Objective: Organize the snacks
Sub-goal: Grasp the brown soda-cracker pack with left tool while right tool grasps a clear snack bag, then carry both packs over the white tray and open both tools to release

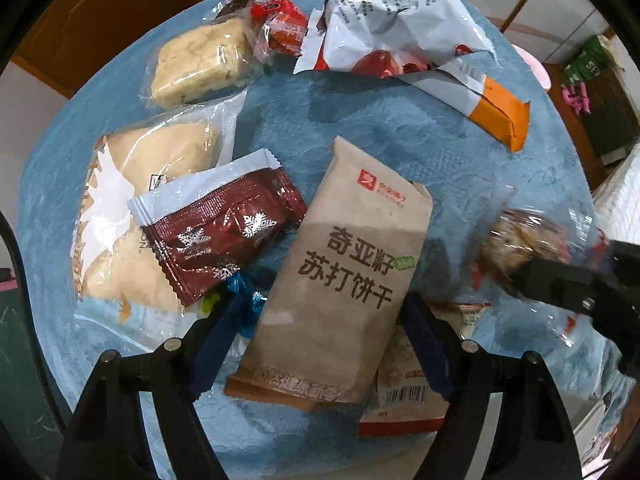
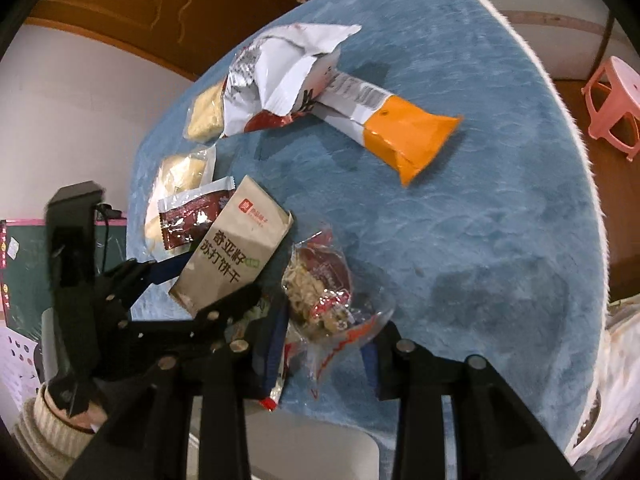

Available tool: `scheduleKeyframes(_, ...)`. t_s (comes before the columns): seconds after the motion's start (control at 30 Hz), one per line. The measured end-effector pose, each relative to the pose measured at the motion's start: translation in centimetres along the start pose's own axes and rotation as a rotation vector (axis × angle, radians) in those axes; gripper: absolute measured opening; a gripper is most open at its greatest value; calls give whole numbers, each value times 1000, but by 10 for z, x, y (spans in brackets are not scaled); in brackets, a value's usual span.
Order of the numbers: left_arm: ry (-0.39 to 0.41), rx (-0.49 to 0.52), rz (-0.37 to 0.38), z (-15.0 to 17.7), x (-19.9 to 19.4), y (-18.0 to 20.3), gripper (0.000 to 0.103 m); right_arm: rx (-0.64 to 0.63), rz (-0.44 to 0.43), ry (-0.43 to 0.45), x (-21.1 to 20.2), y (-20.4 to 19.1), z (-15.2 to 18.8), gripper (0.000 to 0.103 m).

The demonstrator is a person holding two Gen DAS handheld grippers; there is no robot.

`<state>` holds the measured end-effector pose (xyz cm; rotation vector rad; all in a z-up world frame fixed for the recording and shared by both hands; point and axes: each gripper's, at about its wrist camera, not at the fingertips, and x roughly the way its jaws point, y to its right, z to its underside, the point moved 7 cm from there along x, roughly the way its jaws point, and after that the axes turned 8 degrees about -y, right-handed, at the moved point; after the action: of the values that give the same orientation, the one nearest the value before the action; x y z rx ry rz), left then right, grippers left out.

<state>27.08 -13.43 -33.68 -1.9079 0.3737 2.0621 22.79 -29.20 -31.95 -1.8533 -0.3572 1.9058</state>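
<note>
Snacks lie on a blue plush-covered round table. My left gripper is open, its fingers on either side of a brown soda-cracker packet, also in the right wrist view. My right gripper is open around a clear-wrapped nut snack, which shows blurred in the left wrist view. A dark red snowflake packet lies left of the cracker packet, on a clear-bagged bread.
A crumbly cake in clear wrap, small red candies, a crumpled white bag and an orange-ended packet lie farther back. A red-white packet lies under the cracker packet. A pink stool stands beyond the table.
</note>
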Motion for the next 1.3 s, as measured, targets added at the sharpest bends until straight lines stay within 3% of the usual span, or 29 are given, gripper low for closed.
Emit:
scheduleKeyframes(0.37,-28,11,-121,-16,8,27,76,-12,17,28,-7,-5,19,34)
scheduleKeyframes(0.43,-19,1,-124,-19,6,30,65,-13,17,35,-7,-8,22,34)
scheduleKeyframes(0.67,53,-39,-77,-13,-27,31,62,-29,-2,81,-27,-20,34,34)
scheduleKeyframes(0.87,192,-41,3,17,-106,26,60,-63,-27,168,-65,-44,41,34)
scheduleKeyframes(1.1,404,-9,21,84,-207,5,60,-153,-28,284,-123,-85,69,34)
scheduleKeyframes(1.3,523,-22,-4,144,-252,-10,60,-267,37,369,-160,-133,119,34)
